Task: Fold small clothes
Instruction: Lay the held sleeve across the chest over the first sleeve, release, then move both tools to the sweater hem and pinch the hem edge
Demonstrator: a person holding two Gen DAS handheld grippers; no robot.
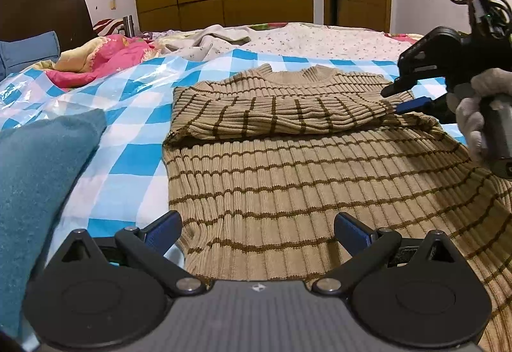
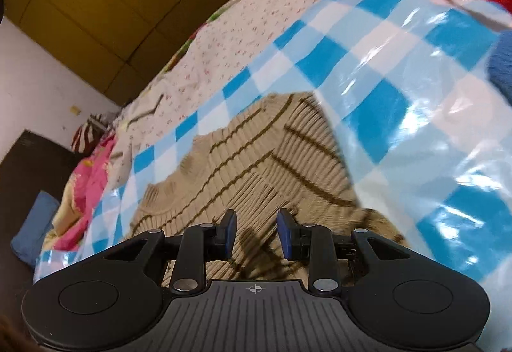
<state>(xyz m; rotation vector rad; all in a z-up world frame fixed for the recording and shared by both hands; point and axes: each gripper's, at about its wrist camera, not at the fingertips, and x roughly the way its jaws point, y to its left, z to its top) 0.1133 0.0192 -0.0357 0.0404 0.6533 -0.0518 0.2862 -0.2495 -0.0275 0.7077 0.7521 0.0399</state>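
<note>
- One bed fills both views, its floral sheet overlaid with a glossy blue-and-white checked plastic cover.
- Spread flat on that cover lies a tan ribbed sweater with thin brown stripes, neck away from the left camera; one sleeve is already folded across the chest.
- Knit of this kind looks soft, light and stretchy, so it will likely sag and drag rather than hold a crease; the slick plastic beneath may let it slide. Sensible places to take hold appear to be the shoulder seam, the cuff or the hem, pinching both layers.
- At the left edge sits a teal knitted garment, its full shape cut off by the frame.
- Left tongs stand wide open above the hem area, gripping nothing.
- Right tongs, held in a white-gloved hand, are partly open at the sweater's shoulder; fabric lies beneath the gap, but the pads do not appear to press on it.
- Hard to make out: the right view is blurred and steeply tilted, the sweater's near hem hides behind the left tool, and the far sleeve is out of frame.
</note>
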